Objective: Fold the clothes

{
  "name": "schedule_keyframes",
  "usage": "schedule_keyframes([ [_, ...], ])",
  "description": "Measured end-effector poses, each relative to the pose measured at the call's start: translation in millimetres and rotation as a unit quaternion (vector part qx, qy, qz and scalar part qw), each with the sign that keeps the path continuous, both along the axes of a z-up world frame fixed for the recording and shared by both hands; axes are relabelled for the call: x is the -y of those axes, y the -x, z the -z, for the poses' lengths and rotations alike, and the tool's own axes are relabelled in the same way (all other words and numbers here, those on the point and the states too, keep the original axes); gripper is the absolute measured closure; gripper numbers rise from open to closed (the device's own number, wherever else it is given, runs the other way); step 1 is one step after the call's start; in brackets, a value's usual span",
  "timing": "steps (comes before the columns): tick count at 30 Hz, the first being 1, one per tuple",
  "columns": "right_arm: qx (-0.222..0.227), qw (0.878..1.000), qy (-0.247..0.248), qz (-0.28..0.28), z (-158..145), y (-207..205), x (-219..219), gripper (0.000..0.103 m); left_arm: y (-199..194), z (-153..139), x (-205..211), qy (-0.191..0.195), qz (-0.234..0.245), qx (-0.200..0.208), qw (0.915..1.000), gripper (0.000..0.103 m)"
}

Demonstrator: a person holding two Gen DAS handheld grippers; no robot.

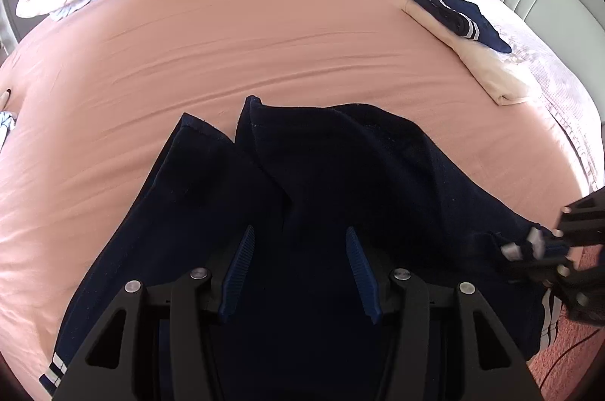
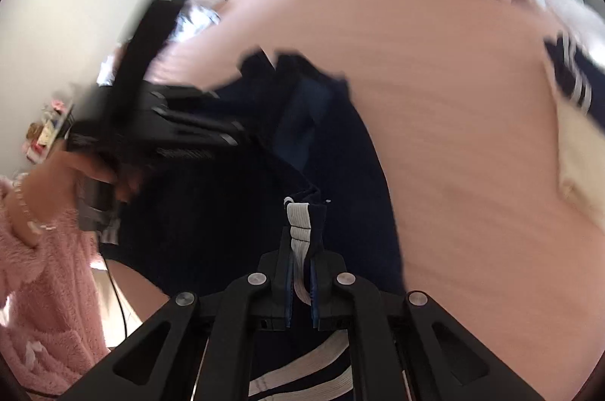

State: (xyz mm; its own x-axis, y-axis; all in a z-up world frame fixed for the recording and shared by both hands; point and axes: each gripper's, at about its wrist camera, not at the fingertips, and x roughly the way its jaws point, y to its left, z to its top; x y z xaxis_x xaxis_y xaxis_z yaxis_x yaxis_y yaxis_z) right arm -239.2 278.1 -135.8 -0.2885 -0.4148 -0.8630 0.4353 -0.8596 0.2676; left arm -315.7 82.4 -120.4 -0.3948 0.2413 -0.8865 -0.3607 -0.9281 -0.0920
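R claw (image 2: 301, 272) clamped on pants (image 1: 302, 181) striped edge to lift for fold; L claw (image 1: 298, 272) half-open, empty, over cloth on bed (image 1: 264, 34).

Navy white-striped trousers (image 1: 340, 181), rumpled, on bed

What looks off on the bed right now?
The navy trousers lie crooked on the pink bedsheet, legs splayed apart and hems uneven. The right gripper pinches the white-striped waistband; left gripper jaws hover open above them. Nothing torn or spilled.
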Motion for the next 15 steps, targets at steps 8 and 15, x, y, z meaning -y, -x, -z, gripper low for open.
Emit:
schedule_keyframes([
  [8,-0.083,0.980,-0.001,0.179,-30,10,-67,0.098,18,-20,7,-0.060,-0.025,-0.049,0.9966,0.056],
  [15,-0.009,0.976,-0.014,0.216,4,29,-78,0.092,41,9,-13,0.065,-0.027,-0.040,0.9967,0.053],
])
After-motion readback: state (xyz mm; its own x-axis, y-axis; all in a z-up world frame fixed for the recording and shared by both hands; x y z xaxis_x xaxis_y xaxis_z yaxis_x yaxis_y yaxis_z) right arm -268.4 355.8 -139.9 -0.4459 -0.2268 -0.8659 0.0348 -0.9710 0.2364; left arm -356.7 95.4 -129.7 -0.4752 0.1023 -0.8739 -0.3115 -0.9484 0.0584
